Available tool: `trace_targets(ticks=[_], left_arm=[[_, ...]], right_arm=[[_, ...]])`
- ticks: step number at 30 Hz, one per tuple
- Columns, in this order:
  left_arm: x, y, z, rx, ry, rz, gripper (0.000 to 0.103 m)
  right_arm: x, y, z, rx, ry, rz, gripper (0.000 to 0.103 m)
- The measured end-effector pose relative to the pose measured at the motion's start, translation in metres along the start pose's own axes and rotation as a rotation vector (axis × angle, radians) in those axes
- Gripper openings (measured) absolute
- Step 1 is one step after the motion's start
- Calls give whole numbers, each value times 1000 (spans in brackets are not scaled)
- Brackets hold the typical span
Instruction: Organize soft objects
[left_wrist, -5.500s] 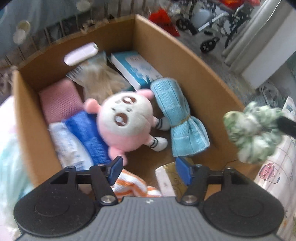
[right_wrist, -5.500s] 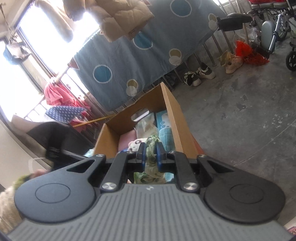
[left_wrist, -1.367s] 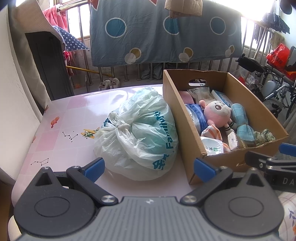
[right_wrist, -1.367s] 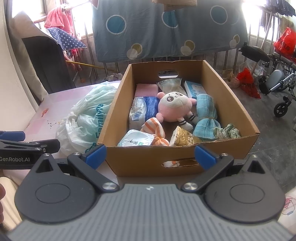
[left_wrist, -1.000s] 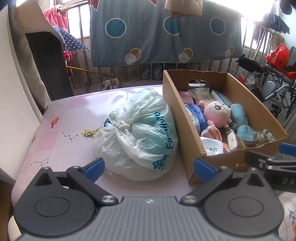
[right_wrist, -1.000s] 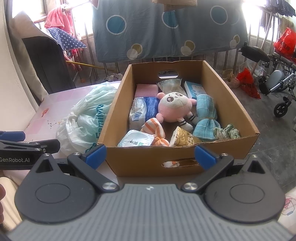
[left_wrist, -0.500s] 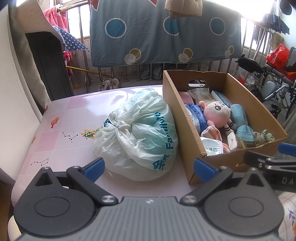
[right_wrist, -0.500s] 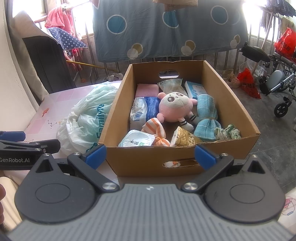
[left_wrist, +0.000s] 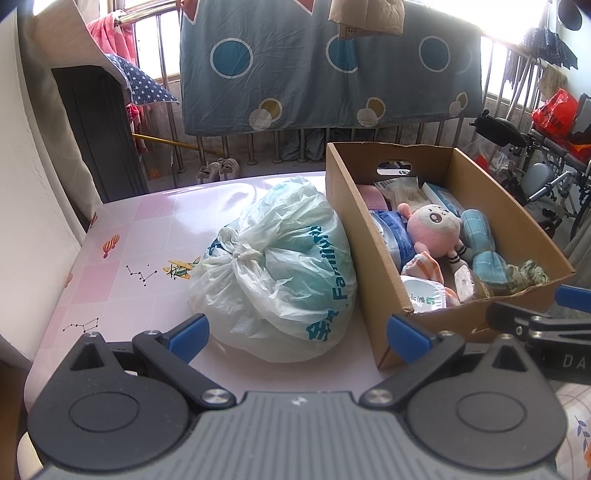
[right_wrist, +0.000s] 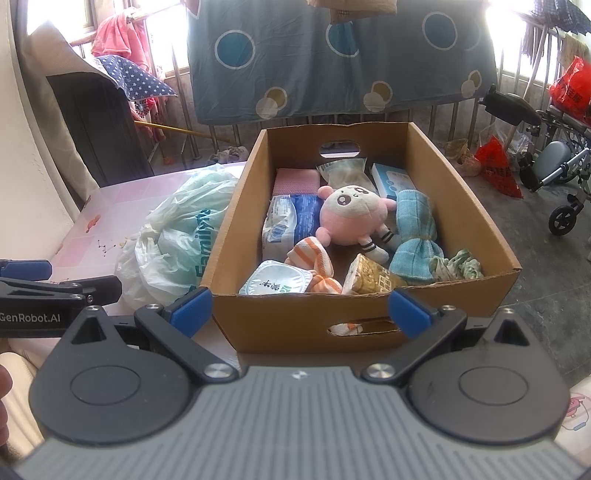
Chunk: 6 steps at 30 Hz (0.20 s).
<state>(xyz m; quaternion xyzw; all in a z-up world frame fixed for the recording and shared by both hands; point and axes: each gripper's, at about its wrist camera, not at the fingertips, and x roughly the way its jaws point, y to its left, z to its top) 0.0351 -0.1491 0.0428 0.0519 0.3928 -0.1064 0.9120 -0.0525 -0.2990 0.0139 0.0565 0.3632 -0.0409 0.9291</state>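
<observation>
A cardboard box (right_wrist: 461, 192) (left_wrist: 347, 206) stands on the pink table. Inside lie a pink plush doll (right_wrist: 351, 214) (left_wrist: 436, 229), a light blue towel (right_wrist: 413, 232), a green-white scrunchie (right_wrist: 456, 267) in the near right corner, an orange-striped cloth (right_wrist: 314, 262), a pink cloth (right_wrist: 295, 181) and several packets. My left gripper (left_wrist: 297, 334) is wide open, held back before a tied white plastic bag (left_wrist: 280, 273). My right gripper (right_wrist: 299, 310) is wide open too, just short of the box's near wall. Neither holds anything.
The plastic bag (right_wrist: 173, 236) leans against the box's left side. The table (left_wrist: 147, 240) has bare room to the left. A dark cabinet (left_wrist: 99, 129), a railing with a blue dotted sheet (left_wrist: 325, 66), and a wheelchair (right_wrist: 557, 170) stand behind and to the right.
Some seconds ago my right gripper was shut on the green-white scrunchie above the box; now the scrunchie lies in the box, both grippers are open and pulled back. Over the last second nothing moved.
</observation>
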Motion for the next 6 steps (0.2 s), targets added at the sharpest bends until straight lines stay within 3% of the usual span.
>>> trace_targets(ticks=[6], left_arm=[[0,1,1,0,0,-2,103]], right_arm=[[1,-1,2,-4,-1,5,102]])
